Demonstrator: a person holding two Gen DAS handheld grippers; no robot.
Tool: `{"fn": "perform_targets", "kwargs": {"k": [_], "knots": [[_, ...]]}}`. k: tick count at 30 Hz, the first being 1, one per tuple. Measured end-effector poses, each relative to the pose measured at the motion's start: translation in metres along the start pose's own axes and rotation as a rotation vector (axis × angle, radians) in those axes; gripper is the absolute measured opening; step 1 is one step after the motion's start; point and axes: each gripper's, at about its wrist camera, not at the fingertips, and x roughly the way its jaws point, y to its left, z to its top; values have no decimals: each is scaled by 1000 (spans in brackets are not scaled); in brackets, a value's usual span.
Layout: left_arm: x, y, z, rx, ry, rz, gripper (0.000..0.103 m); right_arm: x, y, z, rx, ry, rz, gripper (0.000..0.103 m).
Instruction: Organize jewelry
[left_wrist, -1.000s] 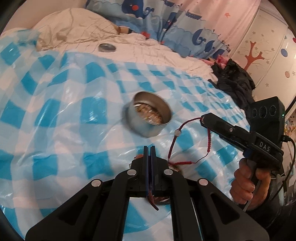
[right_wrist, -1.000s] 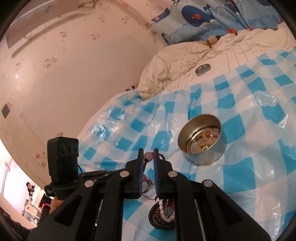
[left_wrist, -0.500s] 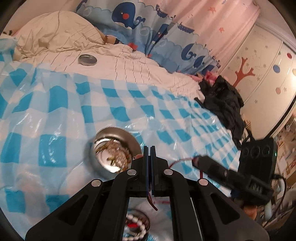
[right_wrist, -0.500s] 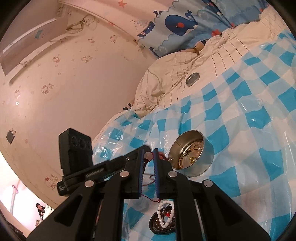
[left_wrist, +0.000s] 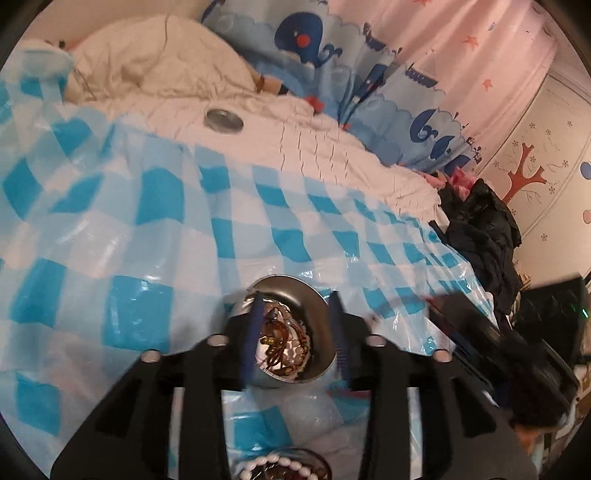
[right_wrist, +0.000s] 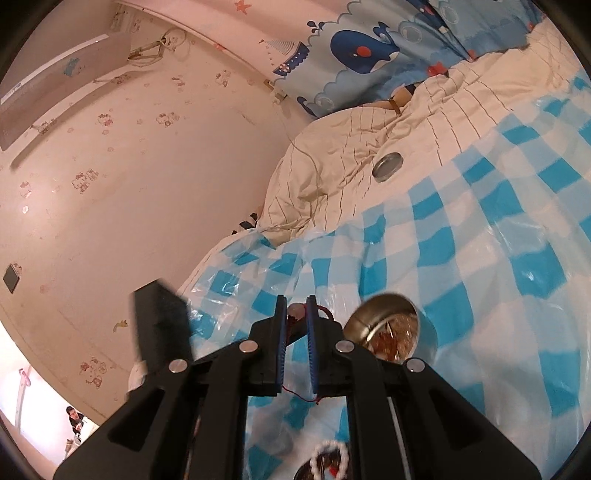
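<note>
A red cord bracelet (right_wrist: 325, 312) with a pale bead (right_wrist: 295, 309) is being pinched in the right gripper (right_wrist: 295, 310), the jaws being held nearly together on the bead while loose cord is being left to hang down between the fingers toward the checked plastic sheet (right_wrist: 461, 240). The left gripper (left_wrist: 295, 314) has just been opening, and its jaws are being held apart directly above the round metal tin (left_wrist: 314, 310), with nothing being gripped between them; the tin, already holding a tangle of chains and beads, is being kept upright with its mouth facing up. The bracelet is being carried just beside the tin, not yet over it. Its long axis is being run roughly along the gripper's fingers, with the bead end pointing forward and the tail trailing back toward the handle. The trailing cord could be snagged on the fingers or on the tin's rim when it is released, so part of it could be left draped outside. The light tin could also be tipped on the slippery sheet if it is being nudged.
</note>
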Motion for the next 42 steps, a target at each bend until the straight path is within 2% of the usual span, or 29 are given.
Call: {"fn": "perform_targets", "kwargs": {"k": [1, 2, 3, 4, 5, 8, 12, 15, 18, 26, 27, 28, 31, 35, 42], "knots": [[-4, 1, -1, 8, 3, 7, 39, 8, -3, 2, -1, 9, -16, 11], [-9, 2, -4, 23, 12, 22, 39, 16, -7, 3, -6, 24, -60, 16], [-13, 3, -8, 41, 22, 44, 39, 25, -12, 3, -19, 49, -142, 34], [-17, 4, -14, 62, 36, 69, 40, 35, -23, 0, -24, 88, -267, 36], [-21, 6, -18, 74, 46, 81, 41, 35, -30, -2, -6, 103, -307, 36], [-27, 10, -38, 134, 107, 122, 44, 16, -32, -15, -2, 111, -338, 36], [-27, 7, -66, 224, 192, 124, 45, -16, -17, -39, -68, 113, -330, 49], [-21, 10, -85, 239, 252, 114, 45, -24, -28, -61, -32, 138, -344, 50], [-13, 10, -95, 233, 291, 101, 45, -15, -34, -64, 26, 163, -317, 50], [-2, 8, -109, 223, 334, 84, 45, -10, -25, -68, -17, 191, -312, 50], [-2, 10, -109, 211, 333, 71, 36, -9, -25, -68, -17, 194, -314, 50], [-1, 10, -108, 202, 336, 62, 21, -8, -25, -68, -17, 199, -316, 50], [-5, 11, -105, 194, 326, 41, 6, -7, -25, -70, -29, 217, -324, 50], [-20, 18, -91, 135, 278, -14, 6, -1, -25, -76, -48, 265, -337, 50], [-51, 38, -66, 52, 173, -40, 6, 19, -20, -94, -111, 402, -336, 50]]}}
